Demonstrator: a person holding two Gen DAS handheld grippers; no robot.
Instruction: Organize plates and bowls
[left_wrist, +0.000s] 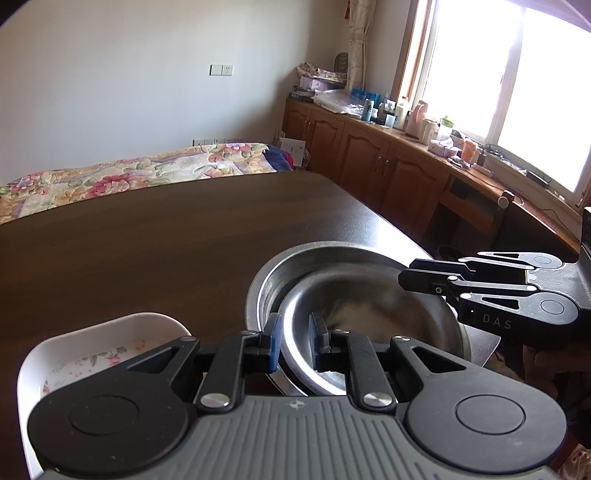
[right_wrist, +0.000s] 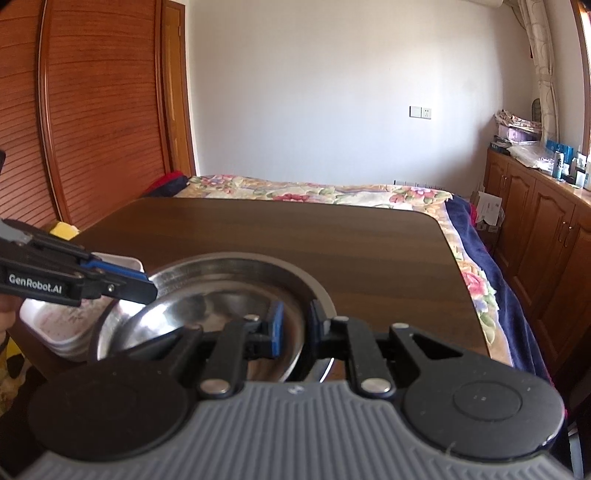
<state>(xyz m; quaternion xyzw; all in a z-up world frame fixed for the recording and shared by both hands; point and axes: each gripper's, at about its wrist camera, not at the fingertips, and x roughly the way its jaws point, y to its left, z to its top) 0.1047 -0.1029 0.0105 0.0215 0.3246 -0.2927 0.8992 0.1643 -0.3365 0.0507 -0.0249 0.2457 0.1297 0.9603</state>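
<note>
Nesting step: left gripper (left_wrist: 295, 341) and right gripper (right_wrist: 295, 332) both pinch rim of small steel bowl (left_wrist: 373, 325), tilted inside large steel bowl (left_wrist: 266, 284). Next, likely: level, lower, release.

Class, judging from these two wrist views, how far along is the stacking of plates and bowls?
Done: nothing clearly finished, though the white dish seems to top a small stack. In hand: both claws, left and right, straddle the rim of the small steel bowl, tilted inside the large steel bowl. Left: settle it flat and let go. No other loose dishes show on the table.
</note>
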